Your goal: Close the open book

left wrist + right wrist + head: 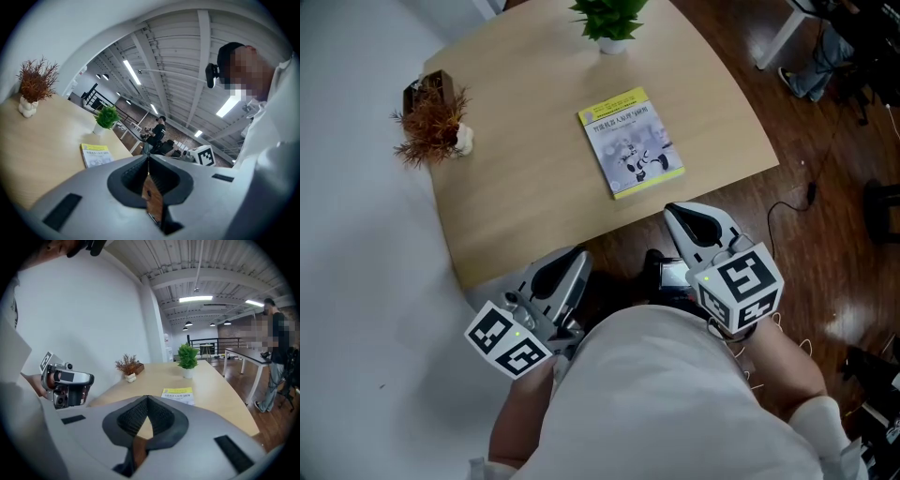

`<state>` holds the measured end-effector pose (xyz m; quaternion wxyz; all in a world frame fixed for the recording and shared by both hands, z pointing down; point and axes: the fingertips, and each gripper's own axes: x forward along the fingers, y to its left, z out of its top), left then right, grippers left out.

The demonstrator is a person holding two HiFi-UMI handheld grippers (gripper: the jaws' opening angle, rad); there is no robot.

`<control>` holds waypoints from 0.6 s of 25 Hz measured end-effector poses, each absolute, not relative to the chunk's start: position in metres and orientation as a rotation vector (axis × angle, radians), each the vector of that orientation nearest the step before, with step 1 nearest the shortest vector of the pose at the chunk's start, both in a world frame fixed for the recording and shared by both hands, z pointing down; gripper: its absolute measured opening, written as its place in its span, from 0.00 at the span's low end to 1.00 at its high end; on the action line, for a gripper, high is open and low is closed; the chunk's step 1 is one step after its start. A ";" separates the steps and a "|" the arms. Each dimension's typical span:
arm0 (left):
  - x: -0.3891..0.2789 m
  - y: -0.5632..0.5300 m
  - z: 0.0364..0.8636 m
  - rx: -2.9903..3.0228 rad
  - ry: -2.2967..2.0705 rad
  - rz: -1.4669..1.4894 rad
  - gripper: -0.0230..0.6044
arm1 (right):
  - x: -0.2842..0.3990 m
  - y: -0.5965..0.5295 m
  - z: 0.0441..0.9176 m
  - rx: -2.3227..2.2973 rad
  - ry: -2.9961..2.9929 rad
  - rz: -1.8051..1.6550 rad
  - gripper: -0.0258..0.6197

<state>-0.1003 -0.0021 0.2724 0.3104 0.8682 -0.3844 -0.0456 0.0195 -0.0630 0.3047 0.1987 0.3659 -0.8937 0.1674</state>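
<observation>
**Head view, left to right.** A dried plant in a white pot stands near the far left corner of the table, just beside a dark box.

The left gripper is held off the table's near edge, close to the person's torso. Its marker cube faces the camera. In the left gripper view its jaws meet tip to tip, clenched on themselves and empty.

A green plant in a white pot stands at the table's far edge, behind the book.

The book lies flat and closed on the light wood top, near the right front edge and slightly turned. Its cover faces up, with a yellow band along the top.

The right gripper is held just off the near edge, a little below and to the right of the book. It does not touch the book. Its marker cube sits above the person's hand. In the right gripper view its jaws are likewise pressed together, grasping nothing.

Both grippers point roughly towards the table.

Dark wood floor fills the right side, and a black cable lies on it.

**Gripper views.** In the left gripper view the book lies left of the jaws. In the right gripper view it lies beyond the jaws and a little to their right. In both views it is closed and apart from them. Each view shows a person in the background hall; their faces are obscured.
</observation>
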 end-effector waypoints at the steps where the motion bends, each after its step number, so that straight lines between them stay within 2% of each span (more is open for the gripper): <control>1: -0.100 0.000 0.270 2.302 -1.012 -0.118 0.04 | 0.018 -0.062 0.301 1.019 -2.510 0.466 0.04; 15: -0.103 0.009 0.251 2.362 -1.017 -0.099 0.03 | 0.010 -0.051 0.262 1.002 -2.595 0.407 0.04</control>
